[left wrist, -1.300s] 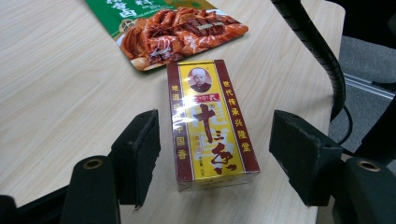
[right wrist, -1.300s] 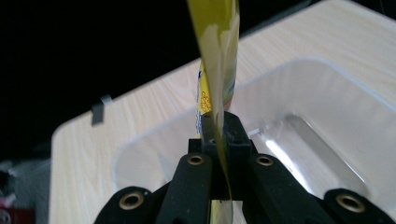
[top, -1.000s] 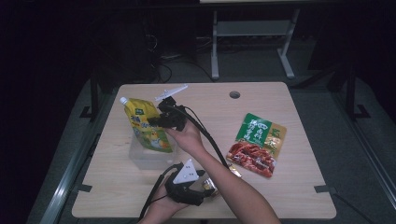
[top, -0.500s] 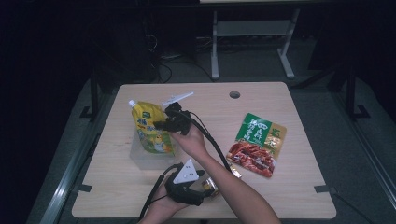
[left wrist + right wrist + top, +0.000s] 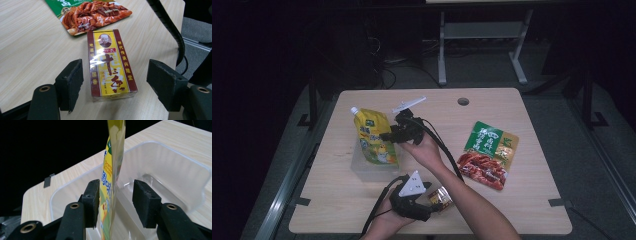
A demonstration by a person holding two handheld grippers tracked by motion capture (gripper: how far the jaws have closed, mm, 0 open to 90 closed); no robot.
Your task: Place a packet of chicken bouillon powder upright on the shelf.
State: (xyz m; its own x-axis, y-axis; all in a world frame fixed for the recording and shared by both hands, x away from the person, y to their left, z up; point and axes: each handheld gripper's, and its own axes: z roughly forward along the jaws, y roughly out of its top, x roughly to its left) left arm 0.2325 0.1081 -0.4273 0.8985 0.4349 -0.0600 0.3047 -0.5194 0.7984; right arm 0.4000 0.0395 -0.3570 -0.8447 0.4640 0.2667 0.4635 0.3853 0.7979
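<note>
A yellow spouted pouch (image 5: 374, 140) stands upright in a clear plastic bin (image 5: 362, 167) at the table's left. My right gripper (image 5: 387, 136) is at its right side. In the right gripper view the pouch (image 5: 112, 170) stands edge-on between the jaws, over the bin (image 5: 175, 160). It lies against one pad (image 5: 92, 200) and clear of the other. These jaws have just been opening and the right gripper (image 5: 116, 187) is open. Near the front edge my left gripper (image 5: 432, 200) (image 5: 115, 72) is open around a yellow and red box (image 5: 110, 65) (image 5: 441, 198) lying flat. Its jaws have just widened and neither pad touches the box.
A green and red snack pack (image 5: 487, 155) (image 5: 92, 12) lies flat on the right half of the table. The right gripper's black cable (image 5: 439, 145) (image 5: 172, 27) trails back over the table. A round hole (image 5: 463, 101) is near the far edge.
The right hand shifted the pouch slightly right and down into the bin. Its jaws then came apart off the pouch. The left hand has stayed where it was.
</note>
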